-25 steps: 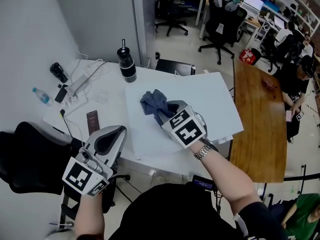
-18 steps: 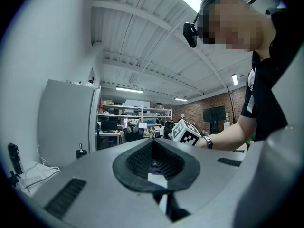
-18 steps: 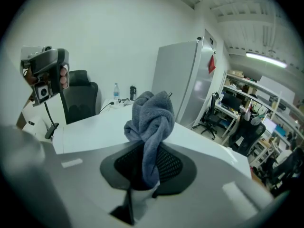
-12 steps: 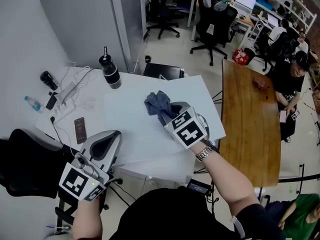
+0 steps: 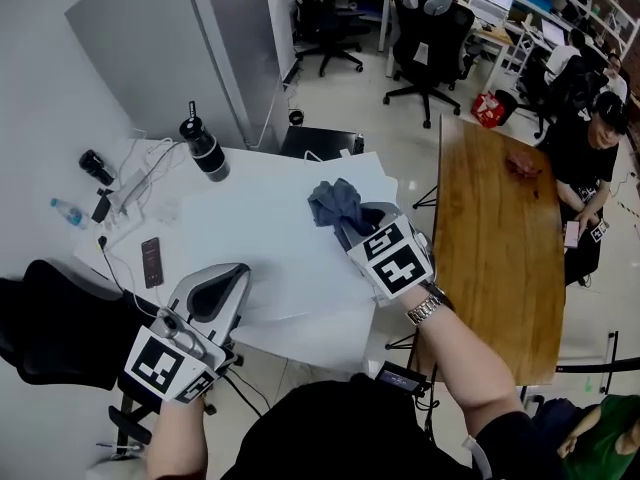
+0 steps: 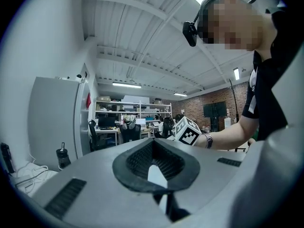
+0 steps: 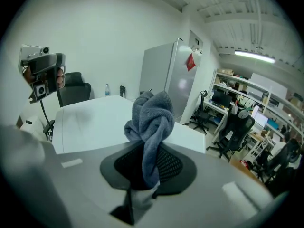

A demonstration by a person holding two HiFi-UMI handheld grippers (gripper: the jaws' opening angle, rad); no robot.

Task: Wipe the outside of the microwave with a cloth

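Right gripper (image 7: 145, 175) is clamped on the bunched grey cloth (image 7: 151, 122), held above the white table (image 5: 270, 268). Left gripper (image 6: 154, 171) is closed empty off the table's near edge. No microwave is seen; wiping is judged not yet started.

Light: bright, even, from long white ceiling tube lamps (image 7: 251, 56) | Shadows: faint, soft-edged | Glare: top of white box-shaped microwave (image 5: 290, 258) washed pale | Edges: both gripper views bulge, corners black | Focus: head view sharp
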